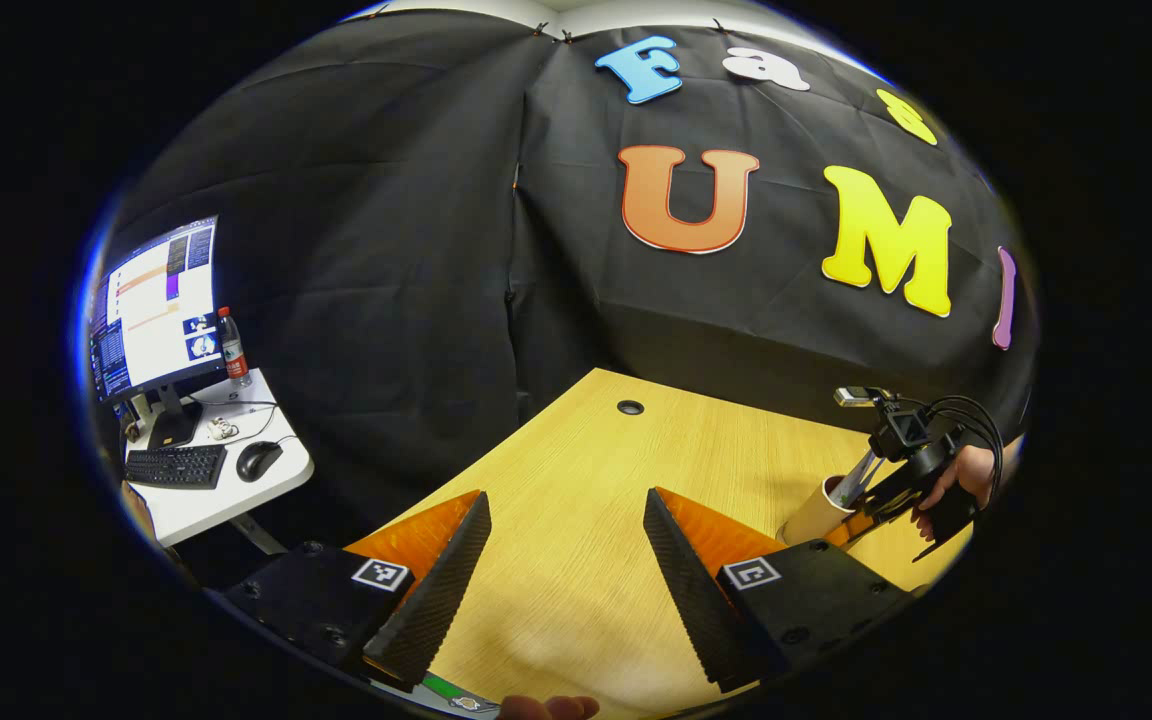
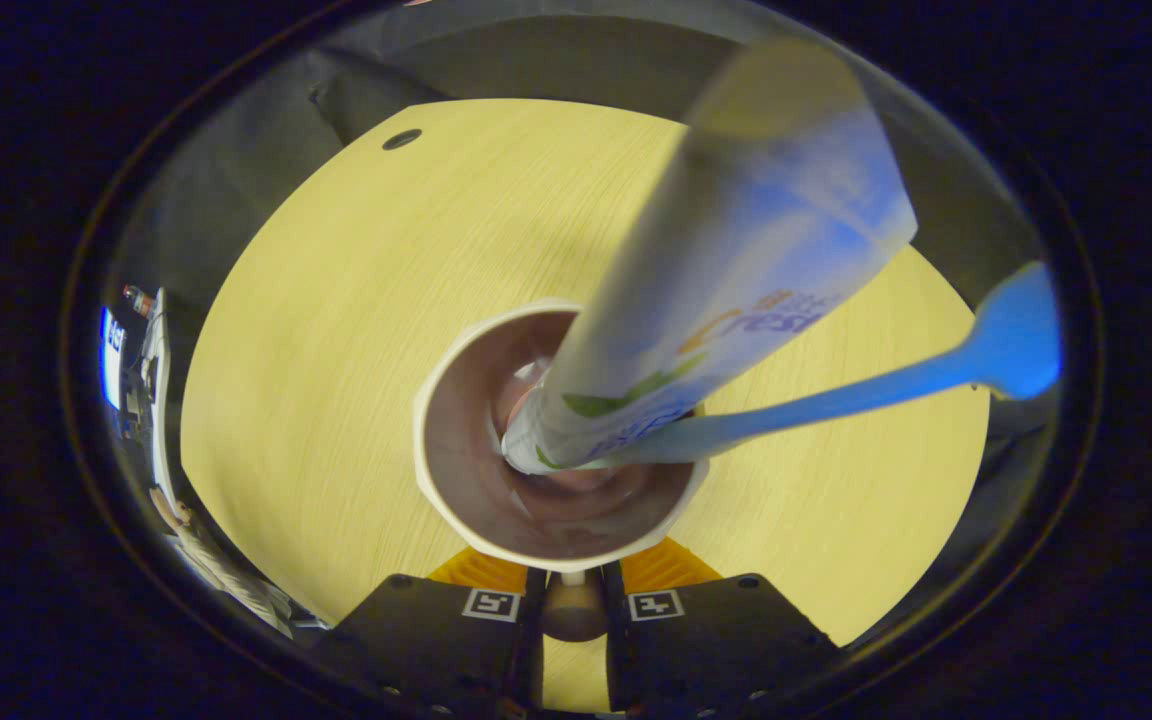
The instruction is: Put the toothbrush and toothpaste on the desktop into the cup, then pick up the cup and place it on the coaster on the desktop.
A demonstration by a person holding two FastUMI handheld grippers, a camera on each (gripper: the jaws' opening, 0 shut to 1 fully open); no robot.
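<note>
My left gripper (image 1: 566,560) hangs released, jaws wide apart over bare desk (image 1: 576,450). Far right in the left gripper view, a hand (image 1: 966,475) holds my right gripper (image 1: 861,505) against the cup (image 1: 816,512). The right gripper view looks down into the cup (image 2: 456,480): toothpaste (image 2: 726,260) and toothbrush (image 2: 866,390) stand inside, leaning right. My right gripper (image 2: 573,590) is clenched on the cup's near wall, a brown piece between its fingers.
</note>
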